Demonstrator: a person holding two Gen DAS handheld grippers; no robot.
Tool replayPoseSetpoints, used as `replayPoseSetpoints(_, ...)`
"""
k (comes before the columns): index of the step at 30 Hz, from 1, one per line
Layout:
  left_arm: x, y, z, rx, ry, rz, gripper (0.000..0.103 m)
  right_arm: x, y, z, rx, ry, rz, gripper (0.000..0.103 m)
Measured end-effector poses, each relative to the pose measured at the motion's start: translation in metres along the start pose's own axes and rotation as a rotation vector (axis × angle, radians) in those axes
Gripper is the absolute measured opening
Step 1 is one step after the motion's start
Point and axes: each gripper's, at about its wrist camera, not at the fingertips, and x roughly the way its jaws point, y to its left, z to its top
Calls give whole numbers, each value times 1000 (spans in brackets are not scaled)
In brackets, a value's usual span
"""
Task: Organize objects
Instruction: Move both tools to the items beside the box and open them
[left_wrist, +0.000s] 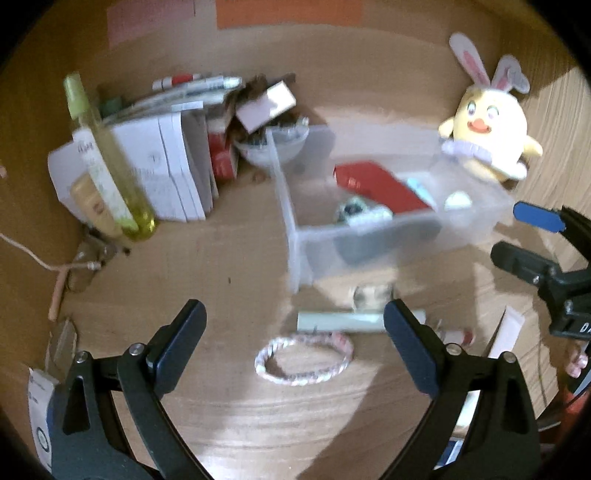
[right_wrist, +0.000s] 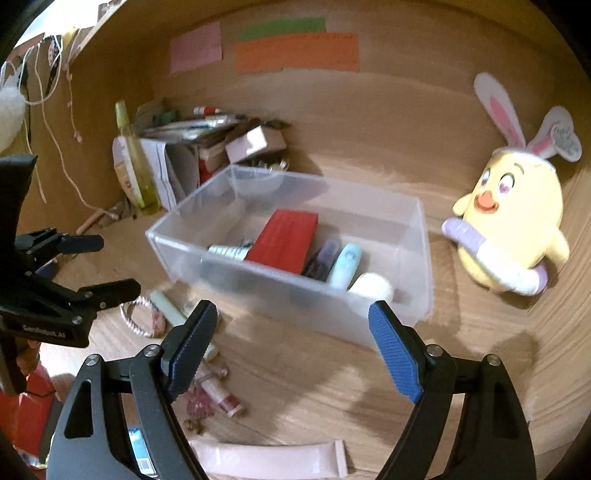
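A clear plastic box (right_wrist: 388, 317) (left_wrist: 373, 240) stands on the wooden desk and holds a red case (right_wrist: 286, 236), a light blue tube (right_wrist: 345, 266), a white roll (right_wrist: 371, 286) and other small items. My left gripper (left_wrist: 295, 332) is open and empty above a pink-white braided bracelet (left_wrist: 303, 360) and a pale green tube (left_wrist: 340, 320). My right gripper (right_wrist: 291, 339) is open and empty in front of the box. Loose items lie near it: a small pink bottle (right_wrist: 221, 397) and a long pink tube (right_wrist: 273, 459).
A yellow chick plush with bunny ears (right_wrist: 517, 221) (left_wrist: 487, 133) sits right of the box. Booklets, markers and a yellow-green spray bottle (left_wrist: 107, 158) are stacked at the back left. Sticky notes (right_wrist: 295, 51) hang on the back wall. The right gripper shows in the left wrist view (left_wrist: 517, 236).
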Motion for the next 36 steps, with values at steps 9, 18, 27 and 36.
replayPoseSetpoints(9,28,8,-31,-4,107,2,98,22,24,-4,-46,64,82,78)
replayPoseSetpoints(18,42,3,-37,14,147,-41,99,43,49,-3,-131,136,134,51)
replayPoseSetpoints(27,48,5,-31,14,103,-64,96,60,67,-3,-184,199,179,46)
replayPoseSetpoints(36,34,28,-37,-15,59,-47,37,78,86,-6,-228,263,203,31)
